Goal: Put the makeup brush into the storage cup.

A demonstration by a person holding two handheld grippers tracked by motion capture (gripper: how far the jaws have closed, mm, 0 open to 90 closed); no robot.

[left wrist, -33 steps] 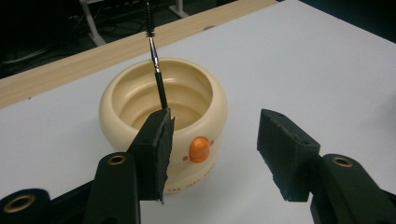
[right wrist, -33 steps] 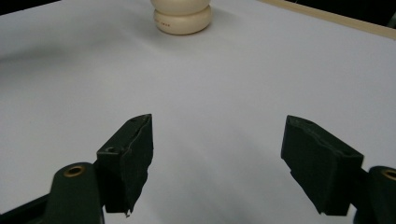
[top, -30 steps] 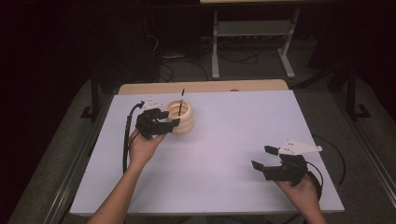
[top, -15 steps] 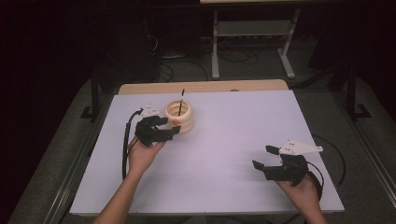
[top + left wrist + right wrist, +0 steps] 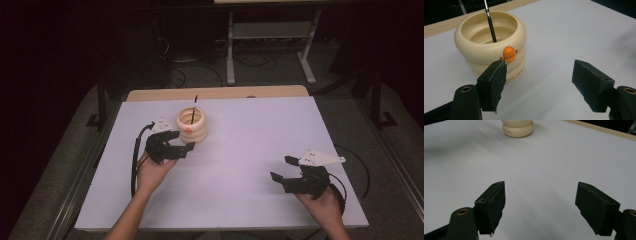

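A round cream pot shaped like two stacked rings, with a small orange knob on its front (image 5: pixel 509 53), is set upright on the white worktop (image 5: pixel 240 150) near its far edge, and a thin black stick (image 5: pixel 490 22) is leaned inside it so that it cannot roll away. The left tool (image 5: pixel 179 146) is held just beside the pot with nothing between its jaws, which have just been opening, most likely to let the pot stand by itself. The right tool (image 5: pixel 283 169) is rested well apart near the front right corner, spread wide and empty, so that it is kept out of the way.
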